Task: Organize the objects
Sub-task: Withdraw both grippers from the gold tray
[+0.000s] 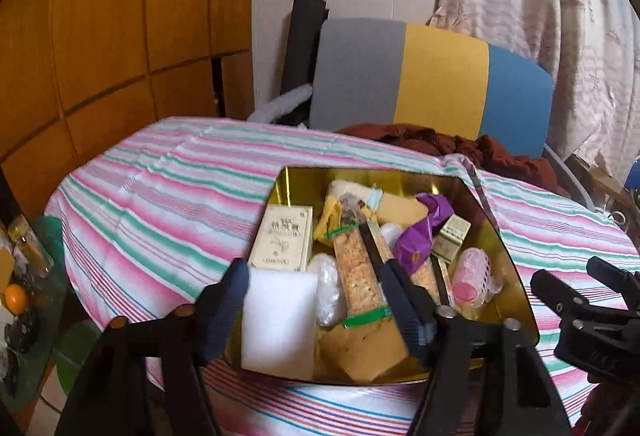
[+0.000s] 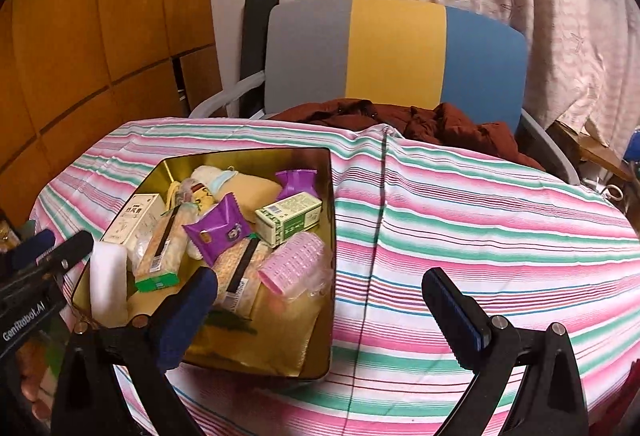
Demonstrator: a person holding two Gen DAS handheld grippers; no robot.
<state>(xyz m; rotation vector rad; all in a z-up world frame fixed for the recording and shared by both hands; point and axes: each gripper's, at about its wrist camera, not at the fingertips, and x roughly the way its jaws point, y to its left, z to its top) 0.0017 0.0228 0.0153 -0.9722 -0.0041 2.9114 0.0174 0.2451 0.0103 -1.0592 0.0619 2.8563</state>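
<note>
Left wrist view: gold tin (image 1: 516,276) on striped cloth (image 1: 160,171), packed — boxes, purple packets (image 1: 420,236), pink roller (image 1: 474,276). Left gripper (image 1: 320,300) spread wide, white sponge (image 1: 280,320) against one finger. Right gripper (image 2: 320,296) open, empty. Nearly finished, probably — sponge unsettled.

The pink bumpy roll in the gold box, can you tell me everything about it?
The pink roll is a short cylinder covered in rows of tiny bumps, like a hair curler, and looks like plastic. It sits inside clear crinkly wrapping. It lies on its side in the near right corner of the gold tin, resting on yellow packets, beside the cracker pack and just below the green-and-white box. Neither gripper touches it.
</note>
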